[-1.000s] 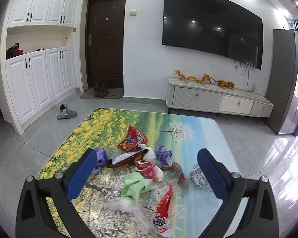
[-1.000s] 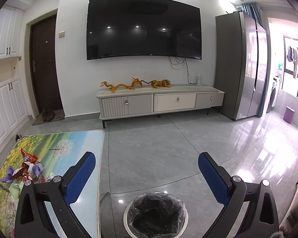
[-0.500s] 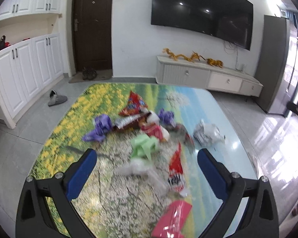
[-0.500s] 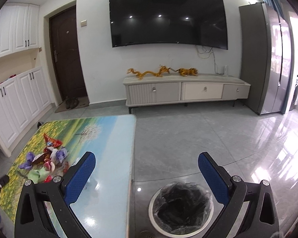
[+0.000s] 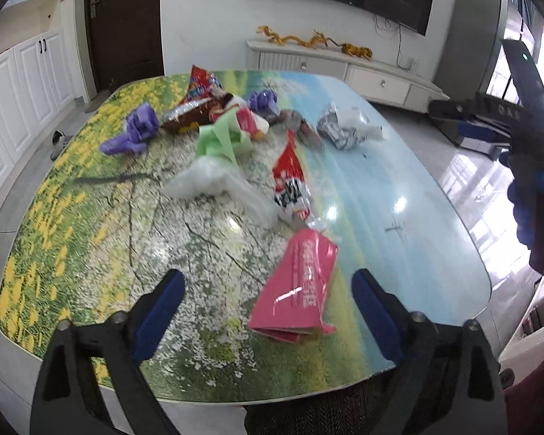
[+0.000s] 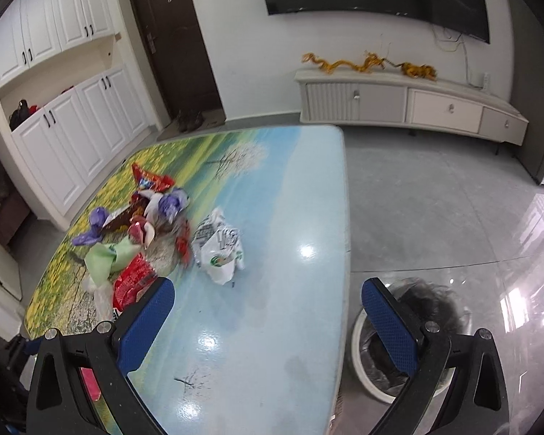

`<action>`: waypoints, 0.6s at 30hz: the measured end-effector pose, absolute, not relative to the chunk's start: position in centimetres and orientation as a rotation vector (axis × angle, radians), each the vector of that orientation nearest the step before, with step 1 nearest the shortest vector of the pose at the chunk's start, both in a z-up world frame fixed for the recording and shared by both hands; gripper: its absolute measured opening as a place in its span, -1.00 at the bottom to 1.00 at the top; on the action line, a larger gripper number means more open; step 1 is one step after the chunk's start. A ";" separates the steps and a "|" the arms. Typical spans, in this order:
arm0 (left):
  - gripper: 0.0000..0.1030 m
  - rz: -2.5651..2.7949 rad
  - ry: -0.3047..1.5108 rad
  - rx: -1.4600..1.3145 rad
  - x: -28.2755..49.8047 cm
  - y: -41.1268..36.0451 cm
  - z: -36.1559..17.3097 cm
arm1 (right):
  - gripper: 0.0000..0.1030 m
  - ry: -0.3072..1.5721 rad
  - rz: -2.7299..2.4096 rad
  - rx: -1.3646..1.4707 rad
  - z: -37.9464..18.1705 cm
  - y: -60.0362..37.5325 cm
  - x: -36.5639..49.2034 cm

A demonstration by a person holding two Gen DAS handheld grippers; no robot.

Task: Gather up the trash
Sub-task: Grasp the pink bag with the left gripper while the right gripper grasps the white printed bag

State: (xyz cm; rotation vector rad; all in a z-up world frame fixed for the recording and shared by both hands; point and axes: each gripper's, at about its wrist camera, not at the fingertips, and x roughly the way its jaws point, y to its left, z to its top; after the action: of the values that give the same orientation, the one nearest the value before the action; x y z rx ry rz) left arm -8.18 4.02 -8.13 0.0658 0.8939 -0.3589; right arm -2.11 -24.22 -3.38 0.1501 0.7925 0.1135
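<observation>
Trash awaits collection on the picture-printed worktop (image 5: 399, 188): a flat pink packet (image 5: 297, 286) lies nearest the near edge, and behind it, toward the middle and far side, sit a red-and-white wrapper (image 5: 290, 181), a clear plastic bag (image 5: 214, 181), a crumpled green sheet (image 5: 221, 137), two purple wads, a brown snack bag and a crushed white bag (image 5: 344, 127) nearer the right edge. The bin with its black liner (image 6: 417, 330) stands on the floor just off the worktop's right edge.

The left gripper (image 5: 268, 308) hangs above the near edge with the pink packet between its blue fingers (image 5: 159, 308); they have just been narrowing from full spread but stand apart from the packet and hold nothing. The right gripper (image 6: 268, 322) hovers over the worktop's near right corner, fingers (image 6: 388, 326) wide apart and empty, the bin partly behind one of them.

The risk, as judged here: the packet is thin, glossy and flat on a slick surface, so fingers closing on it may skate over it or push it off the near edge rather than lift it. A sweep toward the pile could also scatter the light wrappers. The two grippers work close together at that corner, so they could knock each other.
</observation>
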 end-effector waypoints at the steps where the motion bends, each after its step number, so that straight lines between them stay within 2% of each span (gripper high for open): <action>1: 0.52 -0.365 0.904 0.061 -8.1 4.1 -8.3 | 1.00 0.803 0.123 0.151 -3.6 -23.9 -1.8; 2: 0.41 -0.371 0.913 0.056 -7.9 4.1 -8.5 | 1.00 0.813 0.133 0.150 -3.8 -23.6 -1.4; 7: 0.26 -0.402 0.928 0.055 -7.2 4.0 -8.9 | 1.00 0.837 0.164 0.132 -4.8 -22.0 0.8; 12: -0.20 -0.439 0.954 0.055 -6.6 3.6 -9.4 | 0.93 0.866 0.192 0.131 -5.6 -21.1 3.2; 14: -0.29 -0.454 0.956 0.042 -6.4 3.6 -9.5 | 0.86 0.875 0.206 0.131 -6.1 -20.6 4.3; 18: -0.32 -0.454 0.954 0.020 -5.9 3.9 -9.5 | 0.74 0.897 0.225 0.123 -7.2 -19.8 6.0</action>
State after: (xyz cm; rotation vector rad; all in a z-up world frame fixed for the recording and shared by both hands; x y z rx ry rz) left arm -5.89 3.88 -9.51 0.0201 0.9541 -0.4537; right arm 5.98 -19.76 -7.17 0.1226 0.8966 0.2246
